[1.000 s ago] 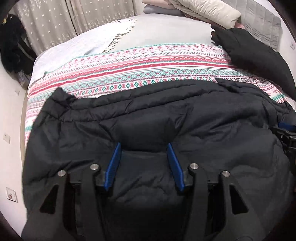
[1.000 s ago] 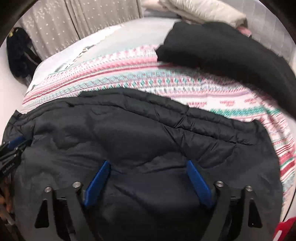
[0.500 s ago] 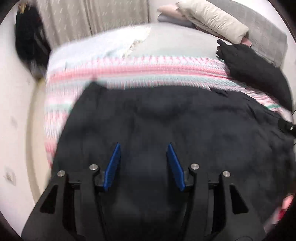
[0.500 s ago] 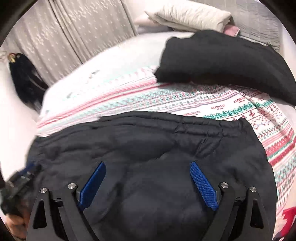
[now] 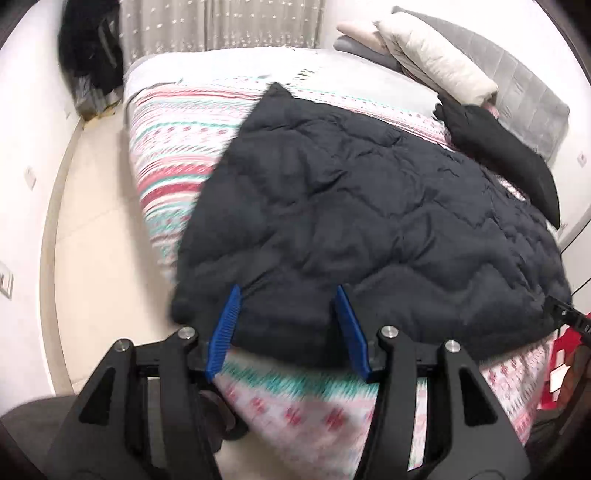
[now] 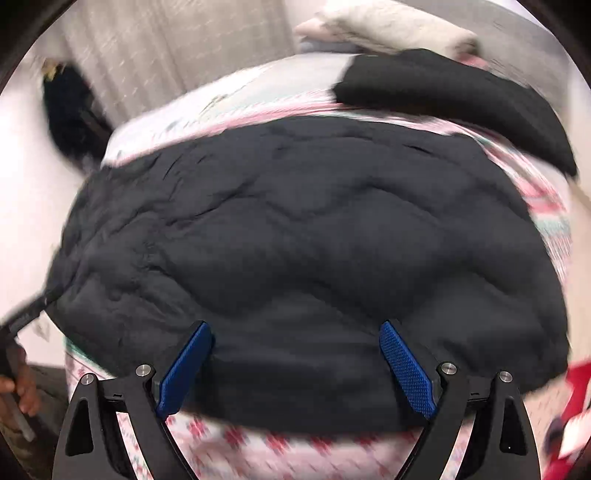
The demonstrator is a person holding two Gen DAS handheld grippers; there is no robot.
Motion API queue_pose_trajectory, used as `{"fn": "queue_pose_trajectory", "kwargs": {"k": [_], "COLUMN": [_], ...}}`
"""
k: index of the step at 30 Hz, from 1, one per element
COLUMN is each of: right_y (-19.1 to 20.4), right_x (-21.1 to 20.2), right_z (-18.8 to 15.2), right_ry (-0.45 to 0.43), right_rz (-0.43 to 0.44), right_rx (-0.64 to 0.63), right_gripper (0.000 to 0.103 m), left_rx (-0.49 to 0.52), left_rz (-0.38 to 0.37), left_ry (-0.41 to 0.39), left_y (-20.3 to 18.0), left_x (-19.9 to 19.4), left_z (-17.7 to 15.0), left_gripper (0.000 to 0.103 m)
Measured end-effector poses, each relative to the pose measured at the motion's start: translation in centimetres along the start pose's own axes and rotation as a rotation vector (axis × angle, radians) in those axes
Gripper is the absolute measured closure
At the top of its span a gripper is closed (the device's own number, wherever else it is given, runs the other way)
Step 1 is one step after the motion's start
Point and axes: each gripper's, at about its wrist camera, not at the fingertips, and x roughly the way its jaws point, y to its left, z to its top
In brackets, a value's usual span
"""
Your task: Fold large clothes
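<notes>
A: Where was the black quilted jacket [image 5: 369, 229]?

B: Spread flat on the patterned bedspread [image 5: 177, 155], near the bed's near edge. In the left wrist view it ran from the near left out to the far right, with a pointed corner at the far side.

A: And the left gripper [image 5: 288, 325]?

B: Its blue pads stood apart over the jacket's near hem, gripping nothing. The right gripper [image 6: 295, 365] was spread wider, also holding nothing, its pads over the near hem.

A: What did only the left view show?

B: The pale floor [image 5: 103, 258] to the left, curtains [image 5: 221, 22] at the far side, and folded cream bedding [image 5: 436, 66] stacked far right, sharp enough to read. The right gripper's tip poked in at the right edge.

A: And the right view?

B: Blurred, but it showed the whole black folded garment [image 6: 461, 99] beyond the jacket, and a hand [image 6: 22, 391] at the near left
</notes>
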Motion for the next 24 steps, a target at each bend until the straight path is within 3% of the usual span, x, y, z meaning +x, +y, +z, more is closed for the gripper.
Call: {"fn": "queue_pose_trajectory", "kwargs": {"k": [5, 8, 11, 12, 13, 14, 16, 20, 24], "right_y": [-6.7, -8.3, -8.4, -8.9, -9.3, -9.9, -10.7, -10.4, -11.2], "right_x": [-3.2, -2.0, -1.4, -1.5, -1.2, -1.0, -0.6, 0.1, -0.1], "right_z": [-3.6, -4.8, -4.6, -4.2, -3.8, -3.5, -3.7, -3.1, -4.1], "right_ry": [-0.033, 0.047, 0.035, 0.007, -0.009, -0.023, -0.029, -0.081, -0.09], "right_rz": [0.073, 0.072, 0.093, 0.089, 0.084, 0.084, 0.124, 0.099, 0.146], "right_rx": [0.316, 0.409, 0.454, 0.479, 0.498, 0.527, 0.589, 0.567, 0.614], "right_gripper": [0.009, 0.009, 0.013, 0.023, 0.041, 0.05, 0.065, 0.071, 0.065], "left_rx": [-0.116, -0.128, -0.131, -0.171, -0.209, -0.234, -0.27, -0.258, -0.282], "left_rz": [0.009, -0.001, 0.01, 0.006, -0.015, -0.017, -0.01, 0.019, 0.009], "left_ry": [0.033, 0.125, 0.112, 0.124, 0.134, 0.145, 0.136, 0.074, 0.102], "left_y": [3.1, 3.1, 2.8, 3.1, 3.5, 3.9, 4.4, 3.9, 5.2], "left_x": [0.1, 2.7, 4.0, 4.6, 5.1, 5.7, 6.4, 6.5, 5.8], "left_z": [-1.8, -1.8, -0.3, 0.1, 0.4, 0.6, 1.0, 2.7, 1.4], "left_gripper": [0.045, 0.045, 0.045, 0.05, 0.057, 0.078, 0.082, 0.084, 0.084]}}
